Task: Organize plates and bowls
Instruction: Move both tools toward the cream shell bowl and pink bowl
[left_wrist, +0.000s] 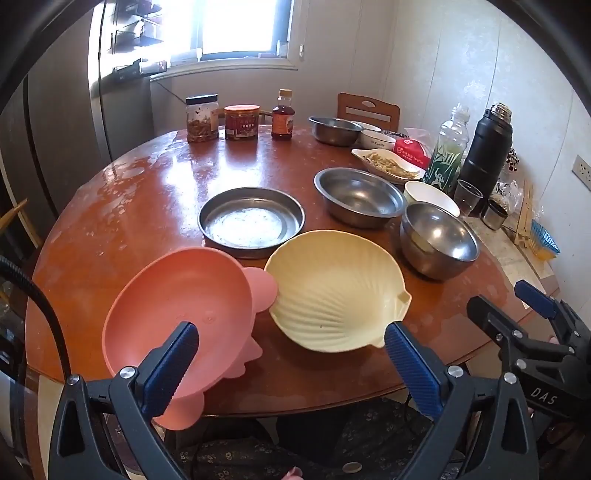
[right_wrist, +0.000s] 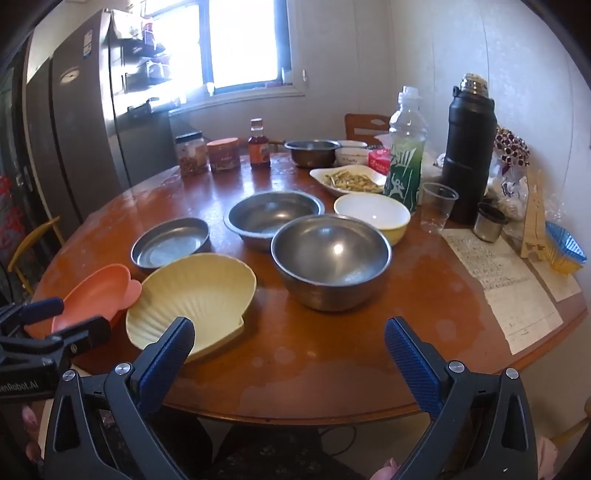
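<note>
A pink plastic bowl (left_wrist: 177, 306) sits at the table's near left edge, overhanging it. A cream shell-shaped bowl (left_wrist: 332, 291) lies beside it on the right; both also show in the right wrist view: the pink bowl (right_wrist: 96, 291) and the shell bowl (right_wrist: 192, 295). Behind stand a flat steel pan (left_wrist: 251, 221), a wide steel bowl (left_wrist: 358, 195), a deep steel bowl (left_wrist: 439, 240) and a cream ceramic bowl (right_wrist: 373, 212). My left gripper (left_wrist: 291, 350) is open over the near edge, its left finger in front of the pink bowl. My right gripper (right_wrist: 288, 350) is open and empty, near the shell bowl.
At the back of the round wooden table (right_wrist: 314, 362) stand jars (left_wrist: 201, 118), a sauce bottle (left_wrist: 282, 116), another steel bowl (left_wrist: 334, 129), a dish of food (left_wrist: 391, 164), a plastic bottle (right_wrist: 404, 151), a black thermos (right_wrist: 469, 147), a clear cup (right_wrist: 437, 212) and papers (right_wrist: 498, 280).
</note>
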